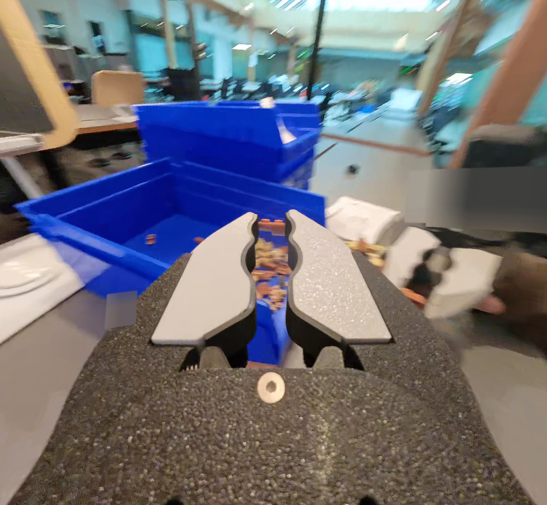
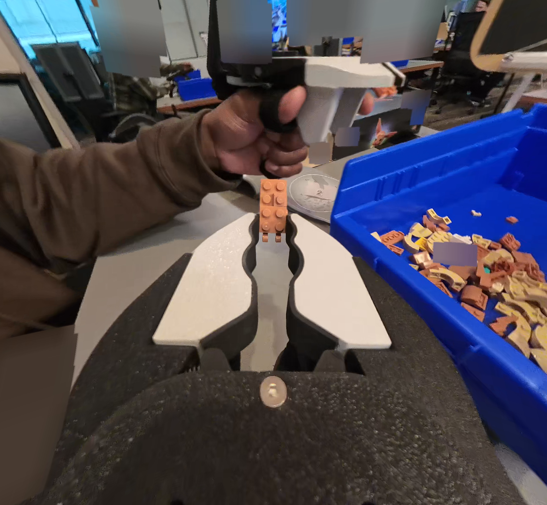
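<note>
Two stacked orange studded plates [image 2: 273, 209]

Blue bin [image 2: 414, 182] blocks the right; grey tabletop [image 2: 165, 265] open left.

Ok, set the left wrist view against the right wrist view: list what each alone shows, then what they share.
Left only: a stack of empty blue plastic bins; its own gripper pinching a small orange studded brick.

Right only: a gloveless hand in a brown sleeve gripping the other tool's handle; a round grey disc; an orange studded plate assembly clamped in its own gripper.

Both: the blue bin of brown and tan bricks.
</note>
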Demonstrator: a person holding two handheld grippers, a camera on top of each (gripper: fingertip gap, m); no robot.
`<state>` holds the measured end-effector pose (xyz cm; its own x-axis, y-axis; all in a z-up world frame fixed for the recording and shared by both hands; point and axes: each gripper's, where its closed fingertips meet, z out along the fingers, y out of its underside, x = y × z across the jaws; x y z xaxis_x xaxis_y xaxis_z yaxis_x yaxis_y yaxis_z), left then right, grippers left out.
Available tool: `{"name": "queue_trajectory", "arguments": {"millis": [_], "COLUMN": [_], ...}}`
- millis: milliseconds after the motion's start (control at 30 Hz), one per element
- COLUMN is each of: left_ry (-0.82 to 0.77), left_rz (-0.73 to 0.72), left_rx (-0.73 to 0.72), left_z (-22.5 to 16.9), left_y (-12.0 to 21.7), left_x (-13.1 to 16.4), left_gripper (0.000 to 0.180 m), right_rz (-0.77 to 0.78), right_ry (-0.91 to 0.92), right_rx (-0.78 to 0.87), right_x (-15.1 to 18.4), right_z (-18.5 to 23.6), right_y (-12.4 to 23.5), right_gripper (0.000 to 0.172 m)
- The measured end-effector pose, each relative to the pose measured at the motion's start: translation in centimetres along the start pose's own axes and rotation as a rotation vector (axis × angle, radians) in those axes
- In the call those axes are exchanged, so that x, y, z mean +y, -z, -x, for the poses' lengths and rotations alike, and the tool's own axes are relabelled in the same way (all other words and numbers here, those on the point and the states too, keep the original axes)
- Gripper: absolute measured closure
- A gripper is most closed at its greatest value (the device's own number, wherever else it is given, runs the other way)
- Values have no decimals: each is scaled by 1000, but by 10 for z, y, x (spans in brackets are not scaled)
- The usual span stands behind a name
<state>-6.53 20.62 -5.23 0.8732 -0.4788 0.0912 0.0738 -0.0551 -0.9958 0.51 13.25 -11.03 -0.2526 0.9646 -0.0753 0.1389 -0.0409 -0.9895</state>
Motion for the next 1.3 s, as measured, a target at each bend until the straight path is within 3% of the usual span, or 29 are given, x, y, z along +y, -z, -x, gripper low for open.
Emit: {"name": "queue_trajectory", "arguments": {"millis": [67, 167, 400, 533, 733, 900, 1033, 1133, 1300], "left_ry": [-22, -33, -88, -148, -86, 1, -8, -164, -638], "left_rz": [118, 208, 173, 81, -53, -124, -123, -147, -146], "left_rx": [-129, -195, -246, -157, 152, 256, 235, 168, 17], "left_z": [25, 37, 31, -6, -80, -104, -104, -104, -110], "left_y": [-20, -37, -21, 7, 28, 25, 22, 24, 26], "left_x": [8, 19, 41, 43, 44, 33, 36, 33, 36], "left_gripper": [163, 147, 140, 142, 150, 151, 152, 152, 151], "right_rz": [-33, -70, -76, -131, -268, -346, -358, -345, -326], "right_ry": [-77, -143, -168, -247, -354, -373, -378, -400, -416], "right_rx": [13, 11, -5, -53, -187, -251, -286, -293, -288], "right_x": [-4, -9, -9, -17, -32, -40, -41, -38, -36], "right_z": [-9, -16, -13, -12, -4, 3, 8, 9, 9], "right_y": [4, 10, 8, 11, 16, 18, 17, 14, 11], "right_gripper": [155, 155, 155, 155, 155, 155, 155, 155, 155]}}
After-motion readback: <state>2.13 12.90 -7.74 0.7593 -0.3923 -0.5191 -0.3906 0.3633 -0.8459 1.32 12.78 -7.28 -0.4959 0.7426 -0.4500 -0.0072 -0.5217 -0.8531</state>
